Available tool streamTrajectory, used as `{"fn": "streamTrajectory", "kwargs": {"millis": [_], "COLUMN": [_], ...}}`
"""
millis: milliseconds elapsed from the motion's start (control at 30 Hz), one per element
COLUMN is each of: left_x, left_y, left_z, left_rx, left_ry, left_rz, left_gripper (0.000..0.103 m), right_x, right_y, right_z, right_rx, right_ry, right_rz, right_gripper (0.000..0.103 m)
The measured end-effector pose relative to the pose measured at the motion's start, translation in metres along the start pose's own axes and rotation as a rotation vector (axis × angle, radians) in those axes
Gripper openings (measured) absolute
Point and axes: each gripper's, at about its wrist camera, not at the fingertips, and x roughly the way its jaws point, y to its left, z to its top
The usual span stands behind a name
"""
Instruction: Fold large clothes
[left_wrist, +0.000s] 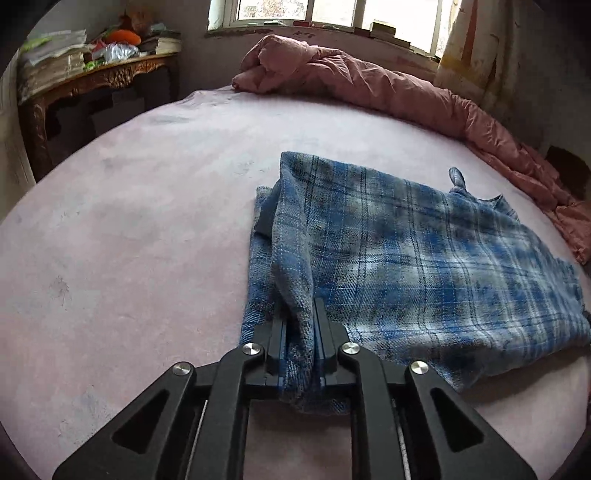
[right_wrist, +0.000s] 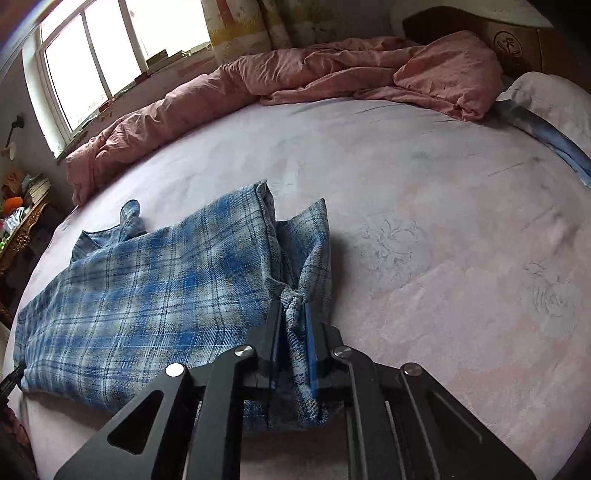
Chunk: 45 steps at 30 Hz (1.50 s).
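A blue and white plaid shirt (left_wrist: 424, 266) lies partly folded on the pink bed (left_wrist: 129, 240). My left gripper (left_wrist: 301, 314) is shut on a bunched fold at the shirt's left near edge. In the right wrist view the same shirt (right_wrist: 147, 295) spreads to the left, and my right gripper (right_wrist: 291, 310) is shut on a bunched fold at its right near edge. A collar or cuff piece (right_wrist: 131, 214) sticks up at the shirt's far side.
A rumpled pink duvet (left_wrist: 351, 77) runs along the far edge of the bed under the window (left_wrist: 332, 14). A carved wooden table (left_wrist: 92, 81) piled with papers stands at the left. A pillow (right_wrist: 554, 103) and headboard sit at the right end.
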Motion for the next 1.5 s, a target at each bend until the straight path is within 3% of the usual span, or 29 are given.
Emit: {"fn": "streamTrajectory", "kwargs": {"millis": [133, 333, 467, 567, 633, 700, 867, 933, 1033, 1133, 1233, 1267, 1367, 1433, 1467, 1500], "left_x": [-0.023, -0.05, -0.063, -0.07, -0.073, -0.075, -0.091, -0.098, -0.108, -0.114, -0.121, -0.121, -0.105, -0.087, -0.075, -0.061], "left_y": [0.0, -0.003, -0.01, -0.017, -0.021, -0.024, -0.02, -0.02, -0.028, -0.05, -0.089, -0.104, -0.134, -0.144, -0.149, -0.152], "left_z": [-0.001, -0.002, 0.0, -0.002, -0.002, -0.003, -0.007, -0.008, -0.003, 0.024, 0.042, 0.046, 0.048, 0.042, 0.037, 0.031], "left_rx": [0.01, 0.026, 0.058, 0.079, 0.087, 0.089, 0.052, 0.041, 0.066, 0.102, 0.145, 0.168, 0.177, 0.173, 0.188, 0.205], "left_ry": [-0.132, -0.298, -0.384, -0.43, -0.449, -0.466, -0.548, -0.577, -0.582, -0.517, -0.448, -0.421, -0.344, -0.353, -0.349, -0.324], "left_rz": [0.036, 0.053, 0.056, 0.047, 0.05, 0.054, 0.04, 0.011, -0.068, -0.082, -0.165, -0.198, -0.361, -0.332, -0.304, -0.279], "left_gripper": [0.015, 0.015, 0.025, 0.025, 0.034, 0.062, 0.098, 0.103, 0.103, 0.103, 0.103, 0.103, 0.103, 0.101, 0.091, 0.075], "right_x": [-0.008, -0.032, -0.046, -0.051, -0.053, -0.055, -0.062, -0.066, -0.074, -0.075, -0.08, -0.083, -0.08, -0.074, -0.071, -0.068], "right_y": [0.003, 0.023, 0.03, 0.031, 0.032, 0.034, 0.038, 0.039, 0.045, 0.056, 0.071, 0.078, 0.097, 0.105, 0.111, 0.118], "right_z": [0.002, 0.006, 0.009, 0.01, 0.008, 0.007, 0.005, 0.004, 0.001, -0.001, -0.005, -0.006, -0.007, -0.013, -0.017, -0.02], "right_rx": [0.0, -0.078, -0.08, -0.072, -0.068, -0.077, -0.072, -0.074, -0.099, -0.163, -0.221, -0.243, -0.276, -0.227, -0.217, -0.228], "right_ry": [-0.016, -0.121, -0.174, -0.191, -0.212, -0.229, -0.276, -0.307, -0.364, -0.39, -0.39, -0.373, -0.213, -0.126, -0.102, -0.081], "right_rz": [-0.044, -0.121, -0.091, -0.05, -0.062, -0.079, -0.059, -0.055, -0.056, -0.087, -0.065, -0.021, 0.147, 0.31, 0.347, 0.351], "right_gripper": [0.018, 0.024, 0.051, 0.058, 0.063, 0.068, 0.081, 0.084, 0.086, 0.091, 0.091, 0.089, 0.024, 0.013, 0.01, 0.01]}}
